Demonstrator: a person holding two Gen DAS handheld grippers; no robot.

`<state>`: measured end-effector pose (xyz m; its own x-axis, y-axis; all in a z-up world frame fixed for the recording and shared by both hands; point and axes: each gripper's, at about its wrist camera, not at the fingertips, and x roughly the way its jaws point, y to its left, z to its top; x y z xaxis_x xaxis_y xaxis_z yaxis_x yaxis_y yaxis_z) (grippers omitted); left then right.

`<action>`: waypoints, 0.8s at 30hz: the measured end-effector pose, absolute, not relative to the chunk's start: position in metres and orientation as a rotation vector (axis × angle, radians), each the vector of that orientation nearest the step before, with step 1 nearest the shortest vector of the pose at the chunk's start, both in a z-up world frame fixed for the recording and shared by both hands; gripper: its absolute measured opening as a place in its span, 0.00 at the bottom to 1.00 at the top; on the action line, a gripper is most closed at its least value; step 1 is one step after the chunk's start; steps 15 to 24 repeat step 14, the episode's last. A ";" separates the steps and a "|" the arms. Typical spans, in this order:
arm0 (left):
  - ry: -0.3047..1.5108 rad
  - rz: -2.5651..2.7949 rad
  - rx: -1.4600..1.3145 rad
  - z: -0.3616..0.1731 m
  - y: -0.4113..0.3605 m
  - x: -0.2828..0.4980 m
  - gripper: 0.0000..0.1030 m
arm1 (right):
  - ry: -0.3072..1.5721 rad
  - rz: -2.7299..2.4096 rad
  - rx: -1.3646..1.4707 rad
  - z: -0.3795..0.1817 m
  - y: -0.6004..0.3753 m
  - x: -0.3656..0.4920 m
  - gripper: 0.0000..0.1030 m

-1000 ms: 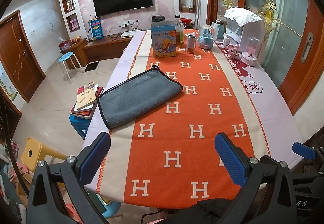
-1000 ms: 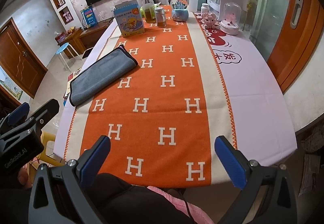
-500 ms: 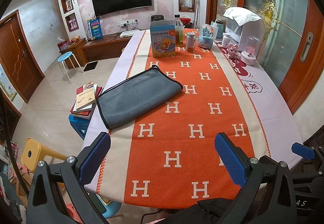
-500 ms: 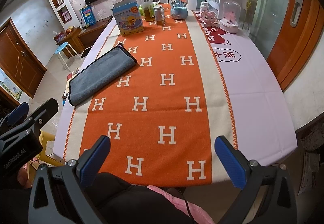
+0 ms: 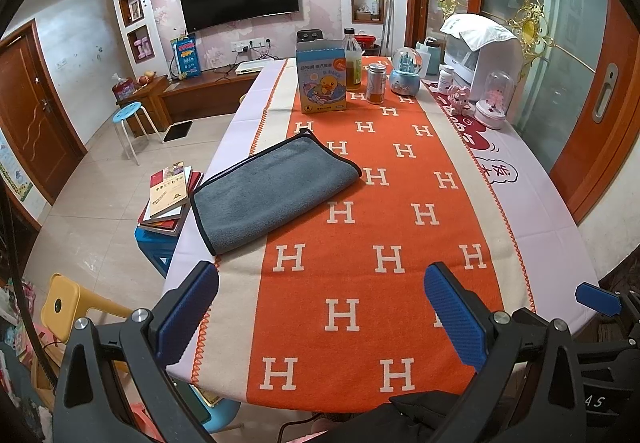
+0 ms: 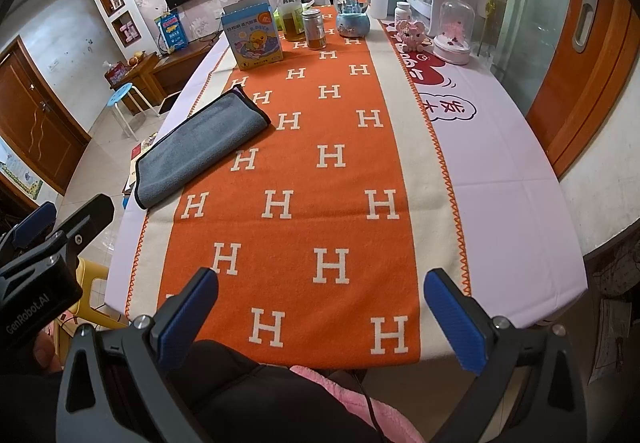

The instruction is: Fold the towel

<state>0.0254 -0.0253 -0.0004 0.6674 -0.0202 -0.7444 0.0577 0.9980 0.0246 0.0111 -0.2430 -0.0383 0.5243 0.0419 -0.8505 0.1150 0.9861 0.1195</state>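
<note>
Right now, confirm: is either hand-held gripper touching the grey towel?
No, the towel lies alone on the table runner, far from both open grippers.

Duck box (image 5: 321, 79), bottle (image 5: 353, 59), perhaps a jar (image 5: 376, 83).

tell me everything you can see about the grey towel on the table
The grey towel is a plush, microfibre-looking cloth with dark piping along its edge. It looks already folded, with a rounded fold at its far right end and a small loop poking out at the far corner. It lies flat and slanted on the left side of the table, partly on the orange H-patterned runner and reaching the table's left edge. Nothing rests on it, and neither pair of tongs touches it.
</note>
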 end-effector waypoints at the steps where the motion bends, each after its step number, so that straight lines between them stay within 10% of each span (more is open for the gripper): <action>1: 0.839 -0.045 0.048 -0.001 -0.025 0.026 0.99 | 1.019 -0.044 0.169 -0.038 -0.243 0.011 1.00; 24: 0.839 -0.044 0.048 0.000 -0.026 0.026 0.99 | 1.022 -0.044 0.169 -0.038 -0.243 0.012 1.00</action>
